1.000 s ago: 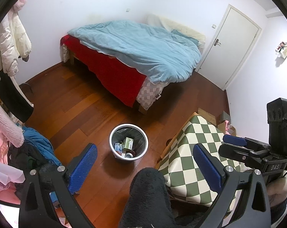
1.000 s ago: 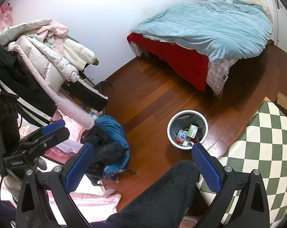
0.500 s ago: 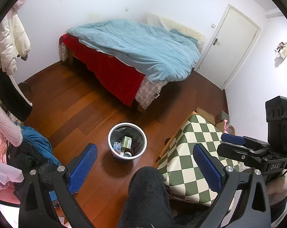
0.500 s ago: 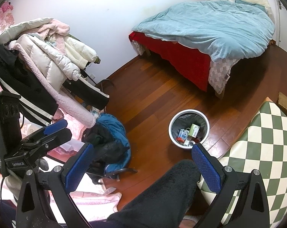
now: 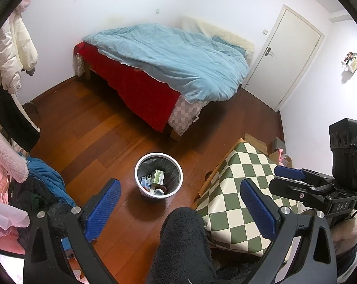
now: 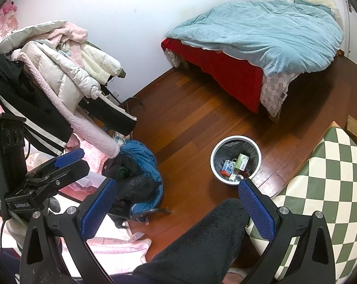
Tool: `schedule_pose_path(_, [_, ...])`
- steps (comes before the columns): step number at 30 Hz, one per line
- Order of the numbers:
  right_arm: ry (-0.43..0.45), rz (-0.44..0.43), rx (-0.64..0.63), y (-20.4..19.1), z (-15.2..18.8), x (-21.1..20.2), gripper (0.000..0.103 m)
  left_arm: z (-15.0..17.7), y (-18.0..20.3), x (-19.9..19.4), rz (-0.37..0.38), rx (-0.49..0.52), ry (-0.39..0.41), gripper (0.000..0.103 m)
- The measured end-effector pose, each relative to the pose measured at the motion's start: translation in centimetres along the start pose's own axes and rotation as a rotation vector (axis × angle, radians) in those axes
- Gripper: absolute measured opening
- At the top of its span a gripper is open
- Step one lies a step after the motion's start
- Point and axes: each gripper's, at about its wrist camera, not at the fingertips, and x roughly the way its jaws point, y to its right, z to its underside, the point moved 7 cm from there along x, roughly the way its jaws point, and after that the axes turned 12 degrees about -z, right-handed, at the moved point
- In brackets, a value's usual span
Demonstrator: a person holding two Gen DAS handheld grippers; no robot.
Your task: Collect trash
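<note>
Several bits of trash sit in the white bin (image 5: 158, 175) on the wooden floor (image 5: 88, 127) — we see a green-and-white carton (image 5: 158, 176), a small blue-and-white box (image 6: 228, 167) and a roll of tape (image 5: 159, 191); the rest is hard to make out. Our left gripper (image 5: 178, 203) and right gripper (image 6: 176, 206) both hover high, jaws spread wide, holding nothing. A dark fleece leg (image 5: 183, 243) hides the floor below — the checkered table (image 5: 237, 201) is cut off at right.

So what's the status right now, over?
Both grippers, left and right, open, empty. Trash bin on floor, cartons inside. Dark fuzzy leg between camera and bin.
</note>
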Motion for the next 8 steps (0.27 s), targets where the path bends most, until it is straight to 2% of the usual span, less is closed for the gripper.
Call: schedule_pose_path(8, [-0.003, 0.000, 0.002, -0.02, -0.10, 0.15, 0.103, 0.24, 0.24, -0.22, 0.012, 0.001, -0.002, 0.103])
